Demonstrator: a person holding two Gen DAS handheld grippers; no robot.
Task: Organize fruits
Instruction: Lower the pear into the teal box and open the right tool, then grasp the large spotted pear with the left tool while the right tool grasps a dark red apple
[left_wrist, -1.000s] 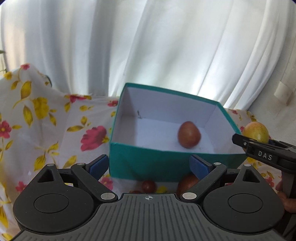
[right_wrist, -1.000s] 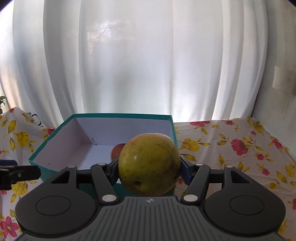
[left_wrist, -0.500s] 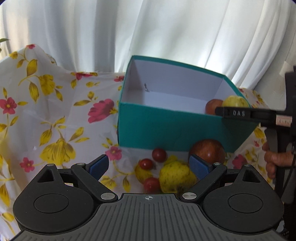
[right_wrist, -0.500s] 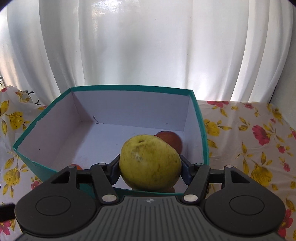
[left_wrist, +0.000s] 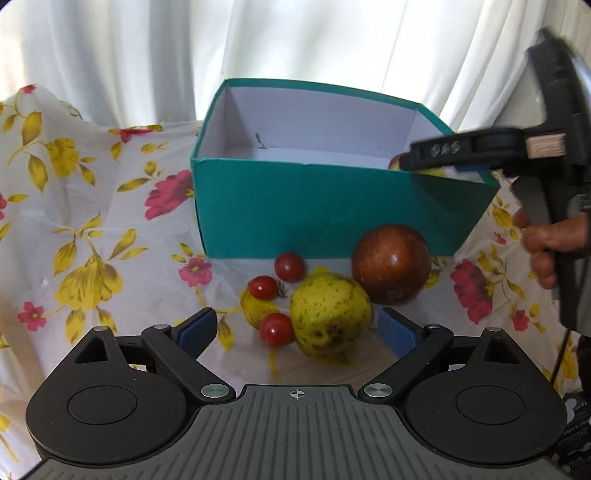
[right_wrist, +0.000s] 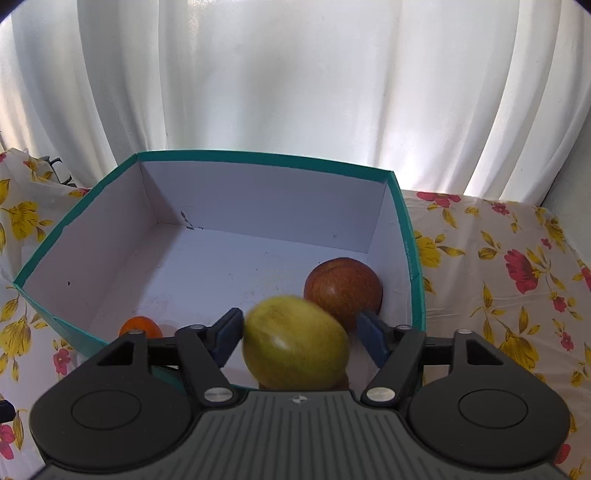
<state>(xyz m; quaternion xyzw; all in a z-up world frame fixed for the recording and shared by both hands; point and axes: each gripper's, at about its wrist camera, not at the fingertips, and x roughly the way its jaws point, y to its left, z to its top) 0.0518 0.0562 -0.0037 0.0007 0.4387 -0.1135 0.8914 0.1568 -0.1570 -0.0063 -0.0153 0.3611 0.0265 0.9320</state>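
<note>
— What covers the tabletop?
— A white cloth (left_wrist: 92, 229) with yellow and red flowers, a little wrinkled.
— And behind it?
— A white curtain (right_wrist: 295, 85) hangs in folds, with light coming through it.

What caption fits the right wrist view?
Right gripper, jaws just opened, drops yellow-green fruit into teal cardboard box beside red apple.

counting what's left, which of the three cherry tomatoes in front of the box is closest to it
The cherry tomato just before the teal box; the other two lie nearer the camera.
</note>
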